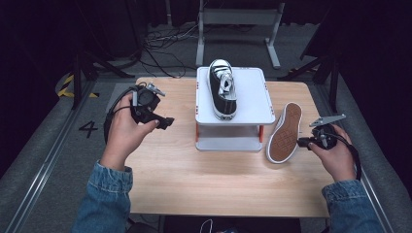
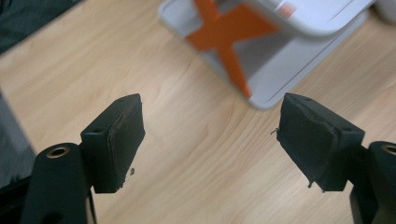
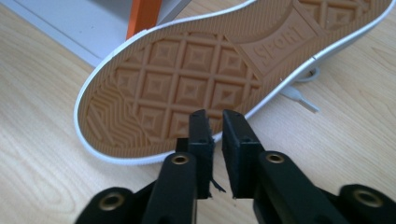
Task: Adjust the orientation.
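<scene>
A black sneaker point(image 1: 222, 90) with white laces stands upright on a white two-level stand point(image 1: 252, 97). Its mate point(image 1: 284, 133) lies on its side on the table to the right of the stand, tan sole point(image 3: 187, 65) facing my right gripper. My right gripper point(image 1: 303, 141) point(image 3: 217, 116) is shut, with only a thin slit between the pads and nothing in it; its tips sit just short of the sole's rim. My left gripper point(image 1: 167, 121) point(image 2: 210, 116) hovers left of the stand, jaws wide open and empty, pointing at the stand's lower corner point(image 2: 280, 70).
The stand has orange struts point(image 2: 229, 42) between its two shelves. A loose white lace end point(image 3: 299, 98) lies on the wooden table point(image 1: 194, 174) beside the tipped shoe. Dark floor, cables and metal frame legs point(image 1: 238, 29) lie beyond the table's far edge.
</scene>
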